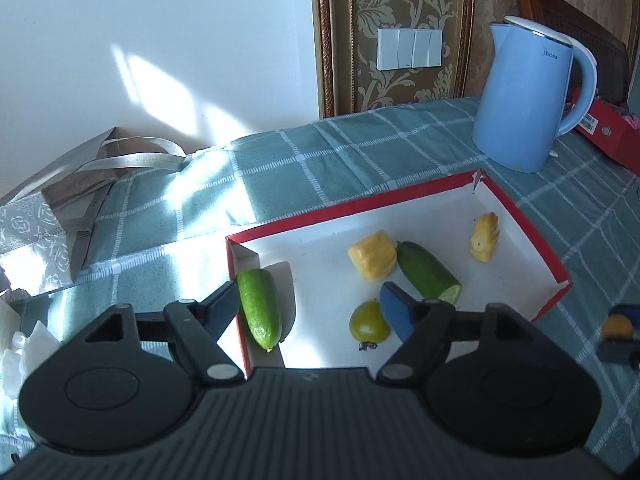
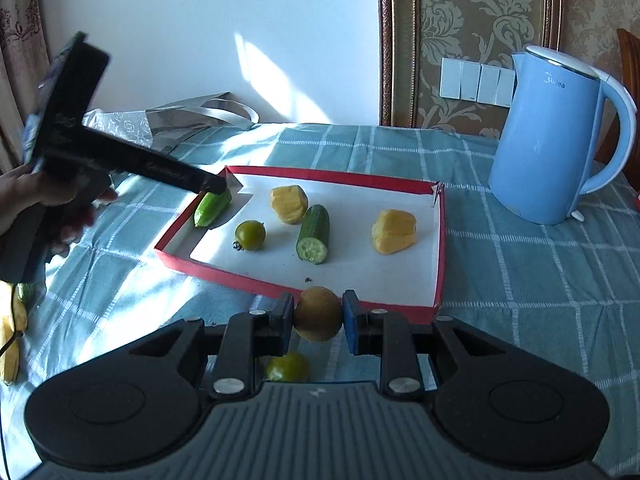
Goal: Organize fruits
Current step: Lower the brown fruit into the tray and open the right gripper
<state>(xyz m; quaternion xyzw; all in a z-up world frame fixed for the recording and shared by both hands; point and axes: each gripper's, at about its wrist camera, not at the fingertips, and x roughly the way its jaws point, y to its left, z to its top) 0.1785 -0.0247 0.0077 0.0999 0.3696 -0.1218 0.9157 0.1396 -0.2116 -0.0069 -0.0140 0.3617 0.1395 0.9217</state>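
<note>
A blue kettle [image 2: 560, 136] stands on my checked tablecloth [image 2: 540, 272] beyond the far right corner of the red-edged tray [image 2: 440, 248], well apart from both grippers. A silver gift bag [image 2: 172, 120] lies at the far left by the wall, and bananas [image 2: 10, 332] sit at the left edge of the cloth.

My right gripper [image 2: 318, 316] hangs just short of the tray's near rim, its jaws narrowed onto a brown round fruit [image 2: 318, 314], dull-skinned and plump. Under it, on the cloth, lies a green round fruit [image 2: 288, 367], partly hidden by the gripper.

My left gripper [image 1: 310, 304] is spread wide over the tray's left corner; a whole cucumber piece [image 1: 259, 308] leans on the tray wall just beside the left finger [image 1: 224, 304], though I cannot tell whether they touch.

In the tray I count two cucumber pieces, the other a cut half [image 2: 314, 234] showing its pale end, two yellow chunks [image 2: 289, 204] [image 2: 394, 232], and one green tomato-like fruit [image 2: 250, 235].
</note>
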